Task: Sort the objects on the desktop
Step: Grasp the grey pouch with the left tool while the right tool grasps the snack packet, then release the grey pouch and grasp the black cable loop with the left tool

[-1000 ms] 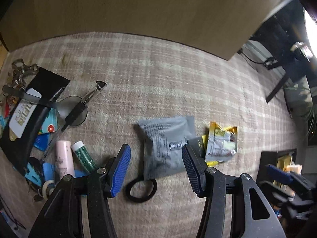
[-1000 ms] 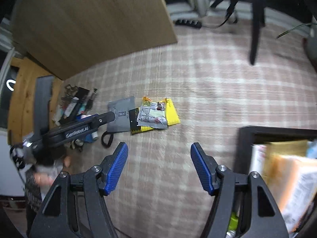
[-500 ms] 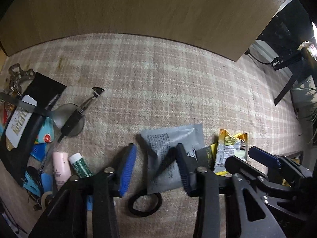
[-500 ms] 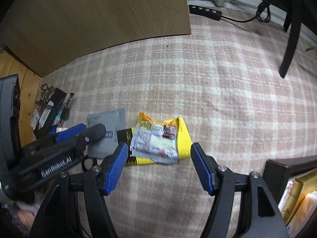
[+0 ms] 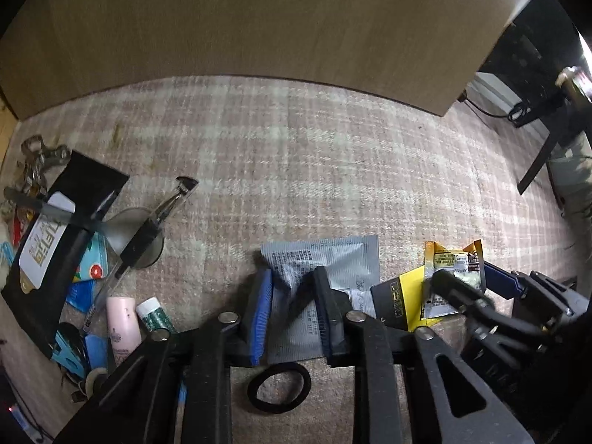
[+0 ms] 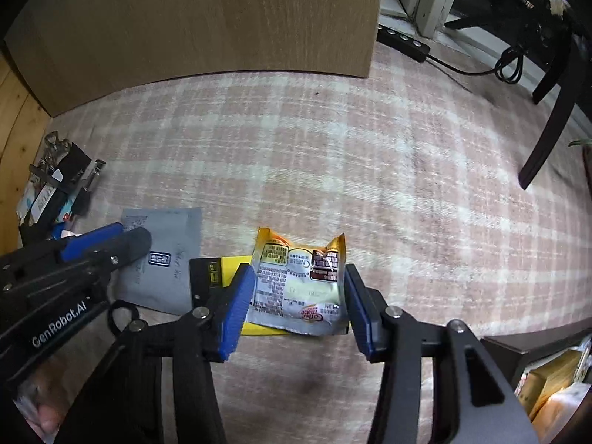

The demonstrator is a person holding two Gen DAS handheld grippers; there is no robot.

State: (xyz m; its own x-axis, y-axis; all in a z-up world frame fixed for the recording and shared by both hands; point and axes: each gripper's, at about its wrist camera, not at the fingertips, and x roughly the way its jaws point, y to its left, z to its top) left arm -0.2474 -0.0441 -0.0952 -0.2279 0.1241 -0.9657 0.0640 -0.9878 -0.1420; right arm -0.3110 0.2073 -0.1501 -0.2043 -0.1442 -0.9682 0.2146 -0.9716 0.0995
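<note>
Two grippers point down at the pink-and-cream plaid cloth [image 5: 333, 170]. Our left gripper [image 5: 292, 307] is closing over the flat grey foil sachet [image 5: 333, 262], which buckles between its blue pads, so we call it gripped. Our right gripper [image 6: 299, 296] is closing around the crinkled yellow-and-silver snack packet [image 6: 296, 281]; pads flank it, contact unclear. Packet lies on a yellow-and-black card [image 6: 207, 270], just beside the sachet. A black hair tie [image 5: 279, 388] lies near.

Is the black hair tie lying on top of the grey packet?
No, in the left wrist view the hair tie lies on the checked cloth just beyond the grey packet's near edge, not on it.
</note>
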